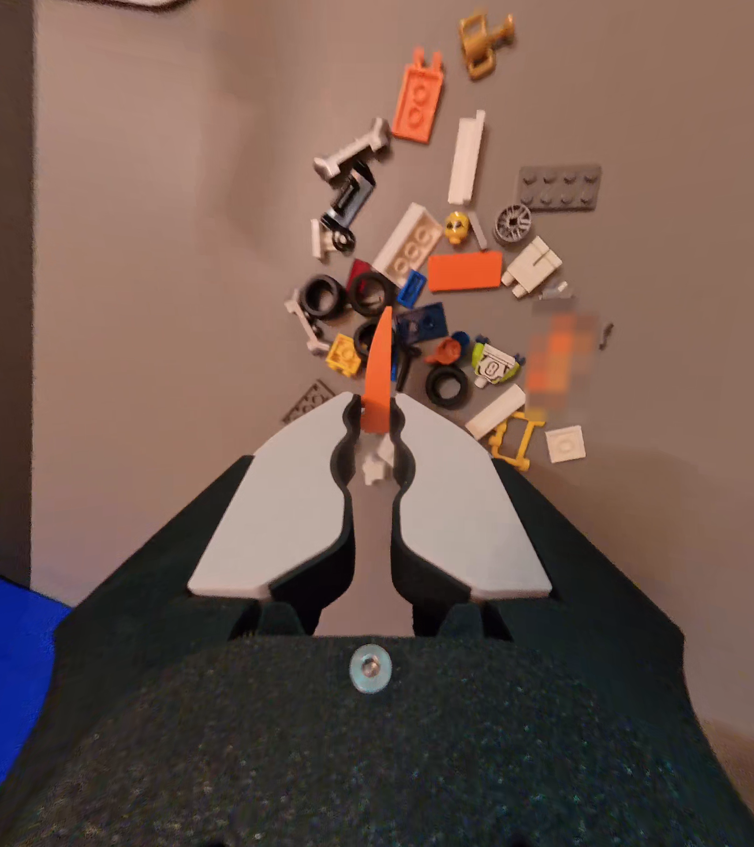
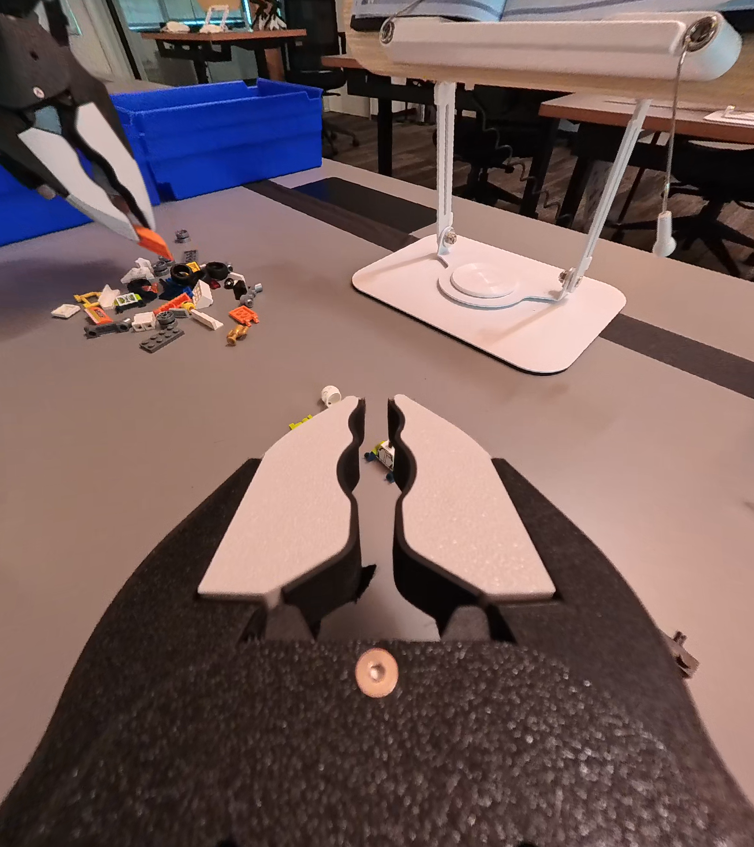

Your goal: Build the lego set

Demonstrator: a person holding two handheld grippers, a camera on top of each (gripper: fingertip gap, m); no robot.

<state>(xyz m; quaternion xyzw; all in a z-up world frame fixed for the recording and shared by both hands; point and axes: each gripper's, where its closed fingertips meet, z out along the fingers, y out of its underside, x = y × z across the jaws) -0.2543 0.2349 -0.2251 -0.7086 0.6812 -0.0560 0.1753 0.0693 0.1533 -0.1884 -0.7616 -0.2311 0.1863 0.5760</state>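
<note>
Our left gripper (image 1: 376, 415) hangs above the grey counter (image 1: 160, 321), its fingers pinching an orange curved piece (image 1: 377, 366) by its wide end; the pointed tip sticks out past the fingertips. In the right wrist view the same gripper (image 2: 148, 231) shows at the far left, tilted down over the pile (image 2: 169, 298), with the orange piece (image 2: 153, 242) clear of the counter.

Below it we see the loose lego pile (image 1: 434, 275) spread on the counter: black tyres (image 1: 368, 293), an orange flat tile (image 1: 464, 272), an orange plate with clips (image 1: 417, 101), a white long plate (image 1: 466, 158), a grey studded plate (image 1: 558, 186), a grey wheel rim (image 1: 511, 223), a yellow minifigure head (image 1: 456, 227), a gold trophy (image 1: 485, 41), a yellow ladder-like piece (image 1: 515, 435) and a minifigure torso (image 1: 492, 366).

Our right gripper (image 2: 376, 401) sits low over the near counter (image 2: 91, 435), well apart from the pile. Its fingers are almost together with a narrow gap between them, holding nothing. Just under them lies a small minifigure part (image 2: 384, 454), and a white round piece (image 2: 330, 394) lies beside the left fingertip.

A white stand (image 2: 489, 298) rests on the counter at far right, and blue bins (image 2: 228, 133) sit at far left.
</note>
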